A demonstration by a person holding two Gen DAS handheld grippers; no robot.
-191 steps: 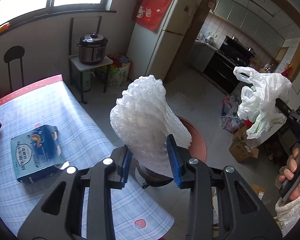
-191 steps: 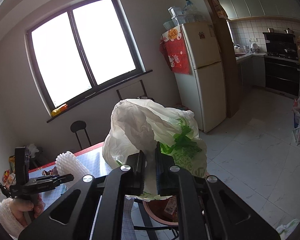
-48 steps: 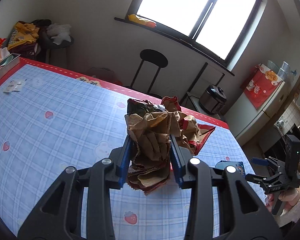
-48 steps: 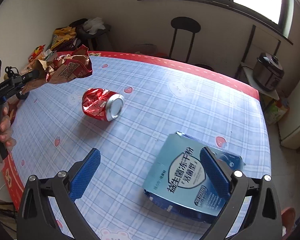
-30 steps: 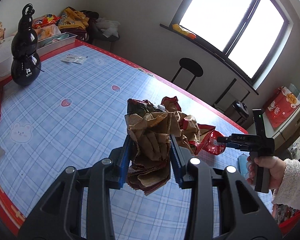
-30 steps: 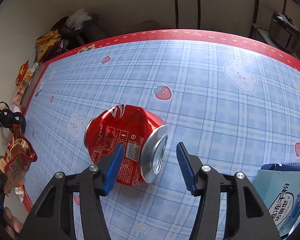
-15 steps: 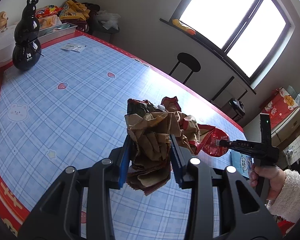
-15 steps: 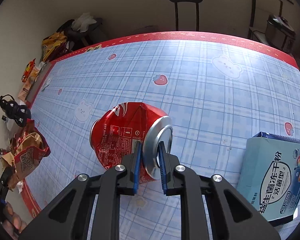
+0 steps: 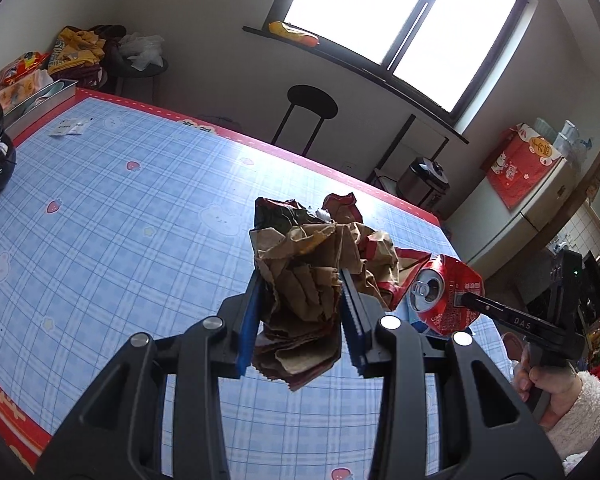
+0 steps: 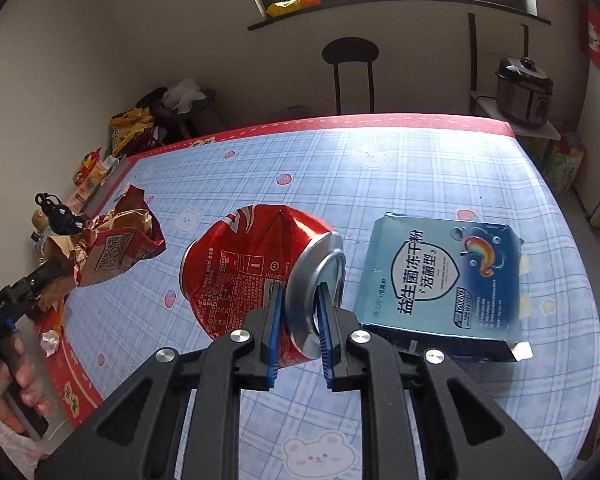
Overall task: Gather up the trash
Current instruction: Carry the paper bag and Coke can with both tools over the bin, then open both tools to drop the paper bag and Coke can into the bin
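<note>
Home dining room: fridge [image 9: 540, 196], tablecloth [image 9: 120, 208]

Can [image 10: 256, 268] held above desk [image 10: 420, 168], carton [image 10: 444, 276] lying on desk just right of it. Crumpled bag [image 10: 112, 248] held left of can. Stool [image 10: 350, 56] behind desk, cooker [image 10: 522, 90] at far right.

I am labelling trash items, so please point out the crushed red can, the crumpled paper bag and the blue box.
crushed red can [image 10: 236, 268], right wrist view, on its dented red side.
crumpled paper bag [image 9: 300, 280], left wrist view, on the brown creased middle.
blue box [image 10: 440, 272], right wrist view, on its printed top face.
</note>
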